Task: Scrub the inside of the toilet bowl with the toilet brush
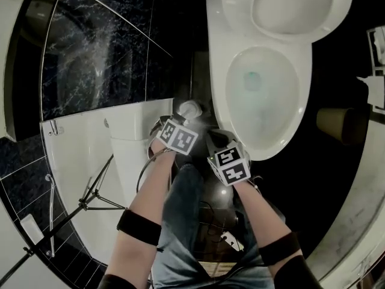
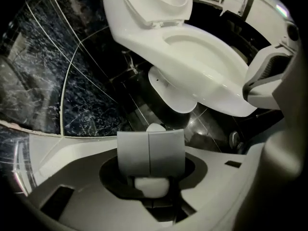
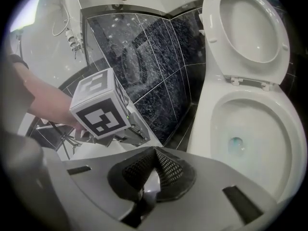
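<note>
Both tools low beside the open toilet, left of its bowl.

The toilet (image 1: 218, 89) stands at right with its lid (image 1: 289, 5) raised and a little water in the bowl. A dark tiled wall (image 1: 96, 53) lies to its left. The left tool (image 2: 150, 138) points straight down at the dark floor just left of the bowl, clenched on the white brush (image 2: 152, 186), whose handle runs along its jaws. The right tool (image 3: 155, 153) is beside it, aimed at the bowl, its mesh pads closed tip to tip with nothing between them.
</note>
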A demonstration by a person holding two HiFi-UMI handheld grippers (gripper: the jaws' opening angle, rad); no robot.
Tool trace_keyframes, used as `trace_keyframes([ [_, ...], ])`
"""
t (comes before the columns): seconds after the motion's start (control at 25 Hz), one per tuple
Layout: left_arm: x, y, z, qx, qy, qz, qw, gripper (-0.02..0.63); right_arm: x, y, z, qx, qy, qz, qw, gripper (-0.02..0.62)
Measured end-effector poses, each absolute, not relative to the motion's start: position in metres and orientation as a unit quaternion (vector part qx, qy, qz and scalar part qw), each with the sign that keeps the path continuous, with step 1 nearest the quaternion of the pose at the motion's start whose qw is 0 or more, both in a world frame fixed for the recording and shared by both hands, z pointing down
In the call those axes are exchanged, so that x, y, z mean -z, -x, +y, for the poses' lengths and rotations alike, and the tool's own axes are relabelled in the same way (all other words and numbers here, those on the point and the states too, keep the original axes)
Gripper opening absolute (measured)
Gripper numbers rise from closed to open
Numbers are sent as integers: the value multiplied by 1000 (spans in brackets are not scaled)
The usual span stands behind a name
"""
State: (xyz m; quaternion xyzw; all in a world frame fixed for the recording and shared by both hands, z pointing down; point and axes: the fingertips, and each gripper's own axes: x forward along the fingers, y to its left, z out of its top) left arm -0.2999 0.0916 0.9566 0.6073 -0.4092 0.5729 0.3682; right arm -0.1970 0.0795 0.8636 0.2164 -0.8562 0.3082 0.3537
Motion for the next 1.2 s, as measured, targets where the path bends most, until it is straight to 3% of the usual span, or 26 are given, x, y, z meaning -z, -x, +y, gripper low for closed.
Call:
trace_keyframes([
  [0.36, -988, 303, 83, -511, -560, -466, 455, 154, -868, 201, 79, -313, -216, -860, 340, 6],
  [0.84, -1007, 304, 78, -504, -537, -497, 459, 160, -869, 204, 82, -312, -210, -863, 336, 6],
  [1.2, -998, 302, 68, -473, -542, -524, 456, 284, -866, 198, 83, -308, -212, -865, 334, 6],
])
